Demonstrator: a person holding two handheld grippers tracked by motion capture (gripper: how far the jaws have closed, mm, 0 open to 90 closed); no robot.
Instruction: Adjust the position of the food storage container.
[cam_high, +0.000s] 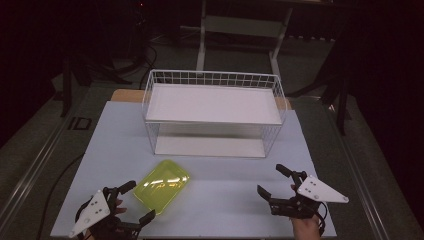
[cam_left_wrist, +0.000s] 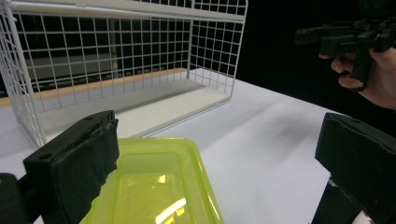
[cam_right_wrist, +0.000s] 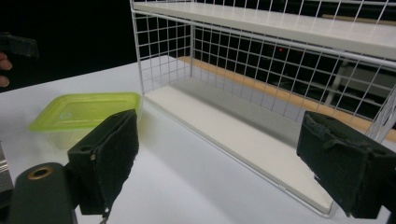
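The yellow-green plastic tub (cam_high: 164, 185) lies in the high view on the white counter (cam_high: 230, 200) toward its near left corner, upside down as far as I can judge, its flat glossy face up and its long side running aslant, just in front of the white wire rack (cam_high: 214, 111) that stands at the counter's far middle; the left tongs (cam_high: 134, 202) sit at the near edge just beside the tub's near left side with jaws spread wide and nothing between them, and the right tongs (cam_high: 270, 182) wait well apart near the near right corner, equally wide and empty. In the left gripper view the tub (cam_left_wrist: 161, 186) lies low between the two black jaws, neither pad touching it, with the rack (cam_left_wrist: 121, 70) behind and the other hand (cam_left_wrist: 369, 70) at upper right. In the right gripper view the tub (cam_right_wrist: 86, 114) rests beyond the left-hand jaw, close to the front corner of the rack (cam_right_wrist: 261, 93), whose lower shelf lies open. I judge it light, thin-walled and a little springy, its smooth top slippery, so a hard squeeze across the middle could bow it or let it skid; the firmer hold looks to be across a short end or at the thicker rim, jaws low to the counter
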